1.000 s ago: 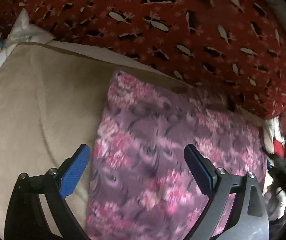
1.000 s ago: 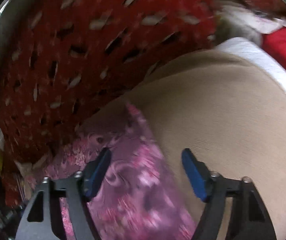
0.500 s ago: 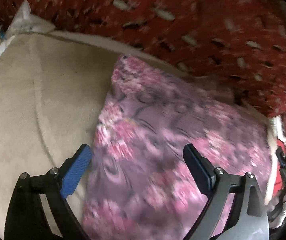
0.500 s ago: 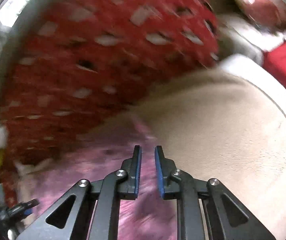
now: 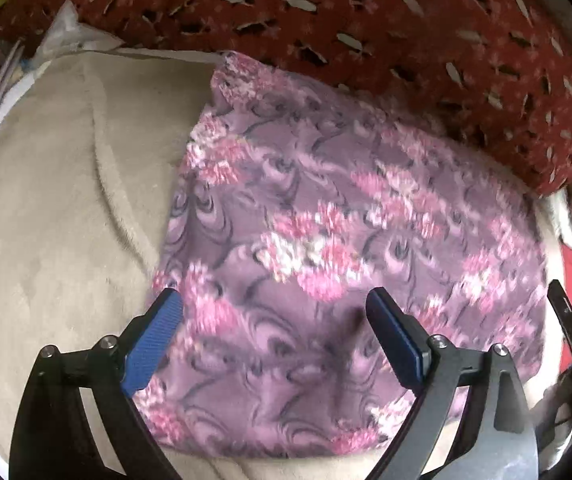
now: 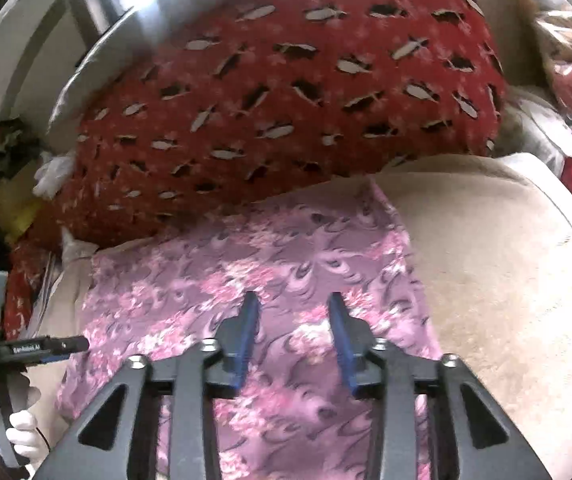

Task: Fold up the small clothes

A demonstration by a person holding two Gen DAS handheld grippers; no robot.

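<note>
Purple floral cloth (image 5: 350, 248) lies flat on beige plush blanket (image 5: 54, 216), far edge against red patterned cushion (image 6: 286, 104). Left claw (image 5: 274, 312) spread wide above cloth, holding nothing. Right claw (image 6: 294, 316) parted, released, over cloth middle. Clutter at both sides, blurred.

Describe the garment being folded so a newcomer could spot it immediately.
Start at the big red patterned cushion at the back. In front of it spreads a beige blanket, and the cloth lies flat on that, its far edge against the cushion. It is the only purple piece, printed with pink flowers and dark swirls.
</note>
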